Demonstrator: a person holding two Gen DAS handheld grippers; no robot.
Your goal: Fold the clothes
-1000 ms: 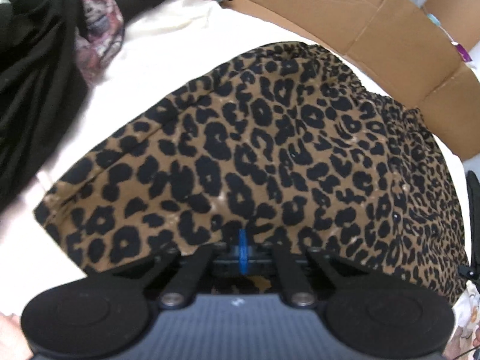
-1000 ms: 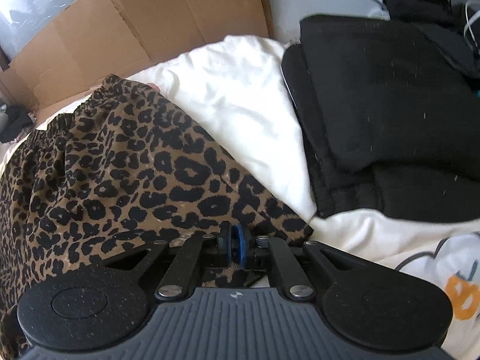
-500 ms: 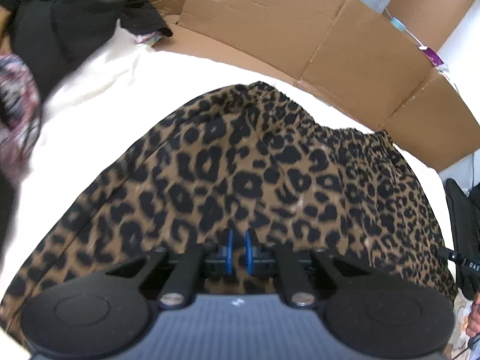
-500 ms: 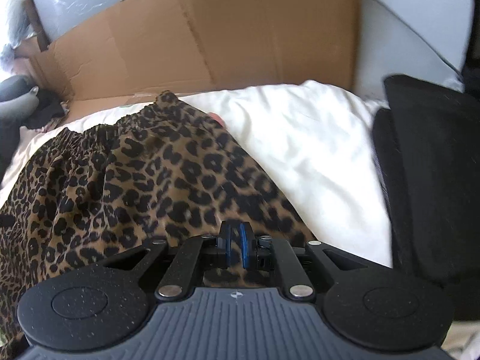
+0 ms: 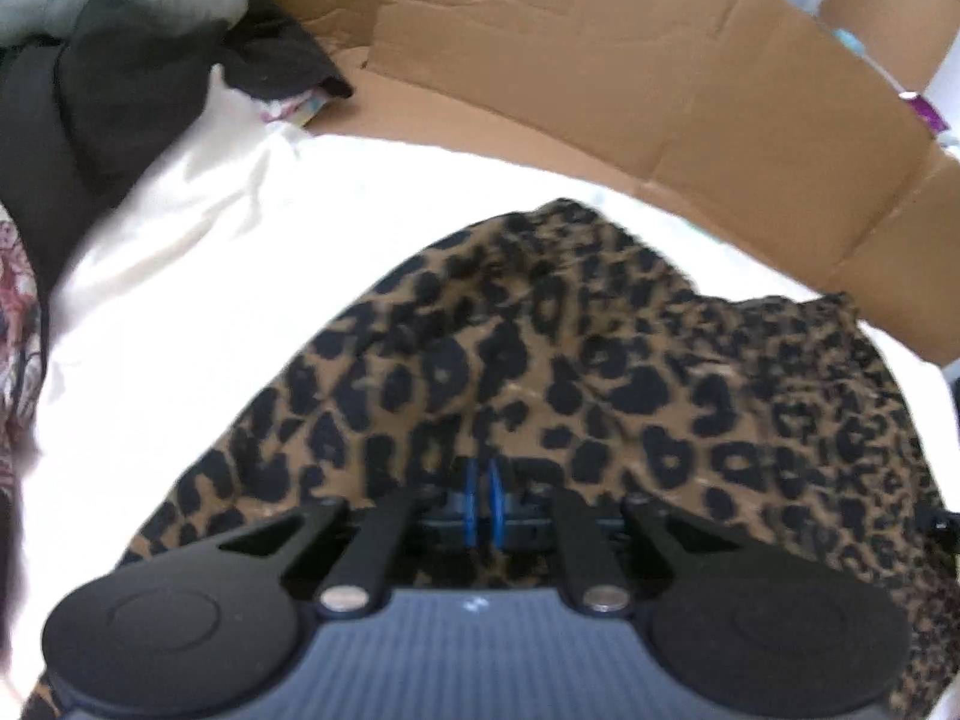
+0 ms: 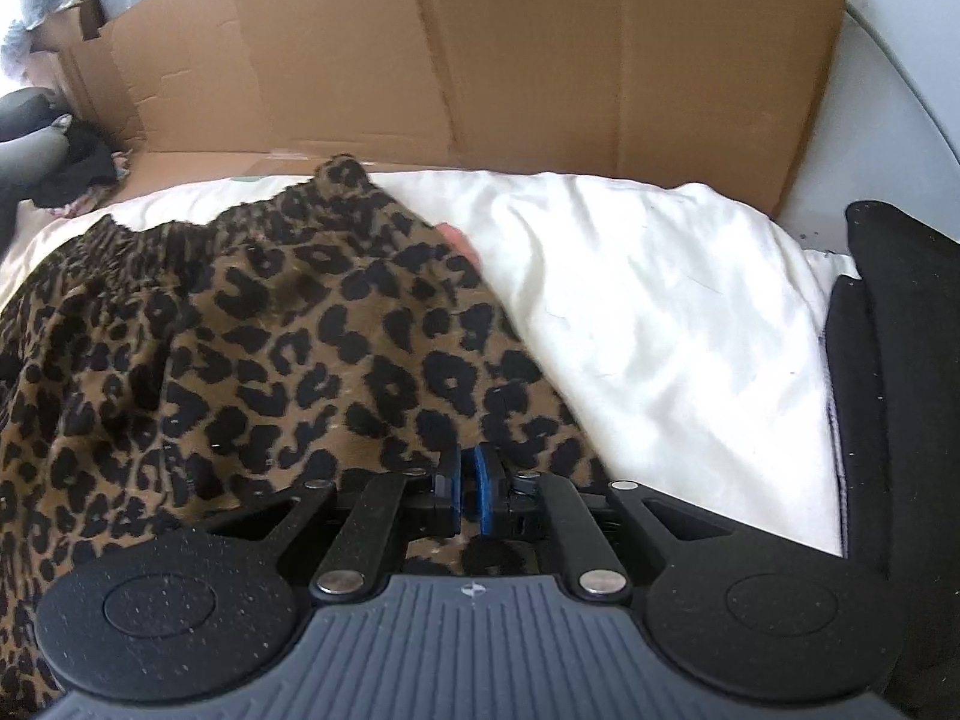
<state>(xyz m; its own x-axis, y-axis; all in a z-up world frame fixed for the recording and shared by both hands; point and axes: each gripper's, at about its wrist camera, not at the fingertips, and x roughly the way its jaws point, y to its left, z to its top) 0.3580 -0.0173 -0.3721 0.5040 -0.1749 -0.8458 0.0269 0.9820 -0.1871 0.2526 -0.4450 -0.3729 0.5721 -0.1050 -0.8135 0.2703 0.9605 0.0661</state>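
Note:
A leopard-print garment [image 5: 600,372] lies on white bedding [image 5: 210,276], its gathered waistband at the far edge near the cardboard. My left gripper [image 5: 482,504] is shut on the garment's near edge, blue pads pinched together with cloth bunched around them. In the right wrist view the same garment [image 6: 240,372] fills the left half. My right gripper [image 6: 467,489] is shut on the garment's near right corner, and fabric shows just behind its pads. The cloth rises in a fold ahead of both grippers.
A brown cardboard wall [image 5: 600,60] [image 6: 480,48] runs along the far side of the bedding [image 6: 660,312]. Dark clothes [image 5: 90,108] are piled at the far left, with a patterned cloth [image 5: 18,312] at the left edge. A folded black garment [image 6: 888,360] lies on the right.
Both grippers carried the garment's near edge forward toward the waistband and cardboard, so the visible cloth looks shorter. The left pads stood slightly apart half a second ago and are now closer.

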